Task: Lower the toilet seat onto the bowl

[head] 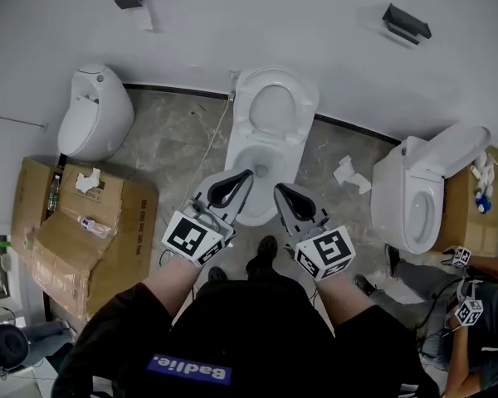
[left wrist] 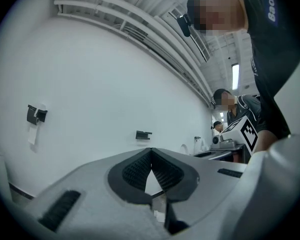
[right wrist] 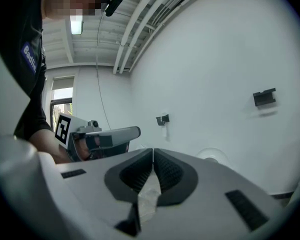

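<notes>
The white toilet (head: 251, 208) stands against the back wall in the head view. Its seat (head: 275, 80) is raised, leaning on the wall above the open bowl. My left gripper (head: 247, 173) and right gripper (head: 277, 187) hover side by side over the front of the bowl, pointing toward the wall, apart from the seat. Both are shut with nothing between their pads. In the left gripper view the black pads (left wrist: 140, 168) meet at the tip, facing the bare wall. The right gripper view shows its pads (right wrist: 166, 171) closed too, with the left gripper (right wrist: 107, 136) beside it.
A white wall fixture (head: 93, 111) hangs at the left, above flattened cardboard boxes (head: 75, 239). A second toilet (head: 415, 197) stands at the right beside another box. Crumpled paper (head: 349, 174) lies on the floor. Another person with grippers (head: 469, 309) sits at the lower right.
</notes>
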A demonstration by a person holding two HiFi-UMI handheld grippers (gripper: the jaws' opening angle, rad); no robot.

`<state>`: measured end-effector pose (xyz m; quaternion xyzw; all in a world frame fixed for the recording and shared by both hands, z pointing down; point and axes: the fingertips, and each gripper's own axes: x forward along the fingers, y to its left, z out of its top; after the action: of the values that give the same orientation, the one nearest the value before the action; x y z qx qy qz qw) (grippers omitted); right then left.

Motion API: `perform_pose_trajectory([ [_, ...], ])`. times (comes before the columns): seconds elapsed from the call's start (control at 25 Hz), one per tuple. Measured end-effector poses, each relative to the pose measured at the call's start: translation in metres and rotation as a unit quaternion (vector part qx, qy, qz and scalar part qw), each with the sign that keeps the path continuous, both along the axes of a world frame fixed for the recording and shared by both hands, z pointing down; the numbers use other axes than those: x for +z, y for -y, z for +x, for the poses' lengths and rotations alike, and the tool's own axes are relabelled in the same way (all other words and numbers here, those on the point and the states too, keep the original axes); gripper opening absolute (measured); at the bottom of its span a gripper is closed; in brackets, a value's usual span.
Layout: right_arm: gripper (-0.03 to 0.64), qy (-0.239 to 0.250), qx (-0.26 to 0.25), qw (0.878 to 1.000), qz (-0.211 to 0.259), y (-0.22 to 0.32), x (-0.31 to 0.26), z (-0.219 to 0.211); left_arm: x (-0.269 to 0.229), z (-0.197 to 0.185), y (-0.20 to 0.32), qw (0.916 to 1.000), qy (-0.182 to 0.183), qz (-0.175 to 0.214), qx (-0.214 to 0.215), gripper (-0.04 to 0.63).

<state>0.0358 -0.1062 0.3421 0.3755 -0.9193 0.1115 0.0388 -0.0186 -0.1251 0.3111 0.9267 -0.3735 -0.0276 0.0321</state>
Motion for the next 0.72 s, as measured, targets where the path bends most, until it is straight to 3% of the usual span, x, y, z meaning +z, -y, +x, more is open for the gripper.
perform_pose_trajectory([
  [0.44,0.031,0.014,-0.017,1.000,-0.022,0.051,0.022,0.022,0.020,0.017,0.072,0.9993,0.021,-0.011,-0.028,0.015],
  [0.72,0.031,0.009,-0.005,0.999,-0.038,0.070,0.038,0.016,0.036,0.006,0.119,0.9993,0.025,-0.010,-0.027,0.015],
])
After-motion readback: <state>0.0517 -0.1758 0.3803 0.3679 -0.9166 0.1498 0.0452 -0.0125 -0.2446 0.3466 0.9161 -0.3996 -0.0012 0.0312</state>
